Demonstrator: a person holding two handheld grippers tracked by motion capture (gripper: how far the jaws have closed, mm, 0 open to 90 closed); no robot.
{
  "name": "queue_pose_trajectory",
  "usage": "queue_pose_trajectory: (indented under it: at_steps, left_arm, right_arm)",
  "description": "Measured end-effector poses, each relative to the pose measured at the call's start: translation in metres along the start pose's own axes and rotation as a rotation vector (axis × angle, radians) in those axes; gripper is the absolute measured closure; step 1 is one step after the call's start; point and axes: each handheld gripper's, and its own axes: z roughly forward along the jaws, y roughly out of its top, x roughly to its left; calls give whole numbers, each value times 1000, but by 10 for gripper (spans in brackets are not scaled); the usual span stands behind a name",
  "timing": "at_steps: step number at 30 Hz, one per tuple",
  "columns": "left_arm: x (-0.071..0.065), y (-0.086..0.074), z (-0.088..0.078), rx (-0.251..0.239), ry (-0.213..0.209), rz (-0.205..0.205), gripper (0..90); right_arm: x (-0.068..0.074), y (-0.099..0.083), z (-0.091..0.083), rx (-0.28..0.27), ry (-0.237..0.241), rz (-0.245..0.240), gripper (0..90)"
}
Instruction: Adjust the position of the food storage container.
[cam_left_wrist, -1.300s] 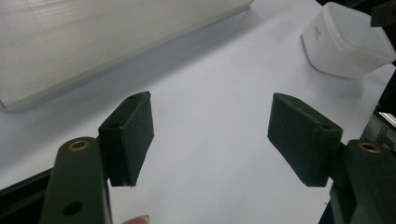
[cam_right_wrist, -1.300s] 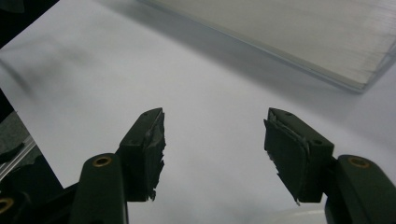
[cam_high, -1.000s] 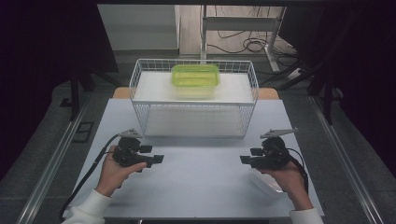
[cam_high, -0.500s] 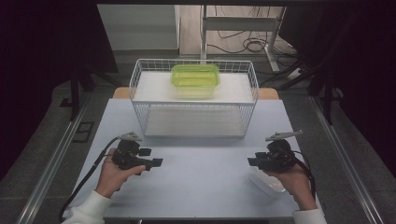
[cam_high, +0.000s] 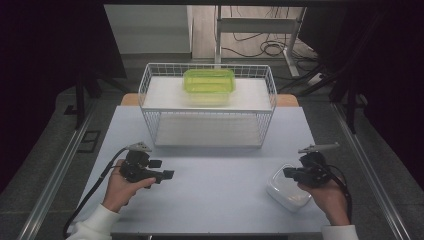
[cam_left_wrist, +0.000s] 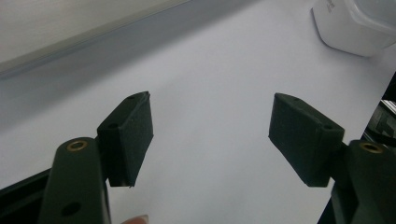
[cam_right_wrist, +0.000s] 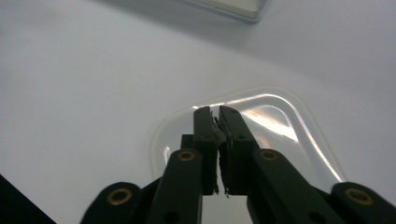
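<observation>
Down at the lower right of the high view, the right gripper sits over a white lidded box that rests on the pale table. Its jaws have just been closing, and in the right gripper view they are pressed tight together with nothing between them. The right gripper points down at the clear lid of the box, low in the middle of that picture — whether the tips touch the lid, I cannot tell.

At the lower left of the high view, the left gripper is held in a hand just above the table. In the left gripper view its jaws stand wide apart, with only bare table between them. The left gripper is well apart from the white box, which peeks in at the upper right corner of that picture.

Near the top middle of the high view stands a white wire basket. A green box sits on the shelf inside it — far from both grippers.
</observation>
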Motion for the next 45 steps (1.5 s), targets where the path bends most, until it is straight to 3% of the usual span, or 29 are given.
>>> queue_pose_trajectory:
  at_steps: [3,6,9,16,20,28,45]
  left_arm:
    - [1,0,0,-2,0,-2,298]
    - [1,-1,-1,-2,-2,-5,299]
    - [0,-1,0,0,-4,-6,299]
    - [0,-1,1,6,-8,-8,299]
    - [0,-1,2,6,-16,-9,299]
    - [0,-1,3,11,-20,-8,299]
    - [1,-2,5,20,-25,-5,297]
  right_arm:
    - [-5,-4,-5,-5,-14,14,886]
    - [-17,-13,-15,-7,-67,40,891]
    - [-24,-19,-20,-4,-86,57,891]
    - [-43,-44,-39,-6,-150,122,892]
    - [-53,-62,-41,38,-180,159,891]
    - [-57,-68,-29,114,-191,160,892]
    - [-54,-67,-21,129,-208,158,892]
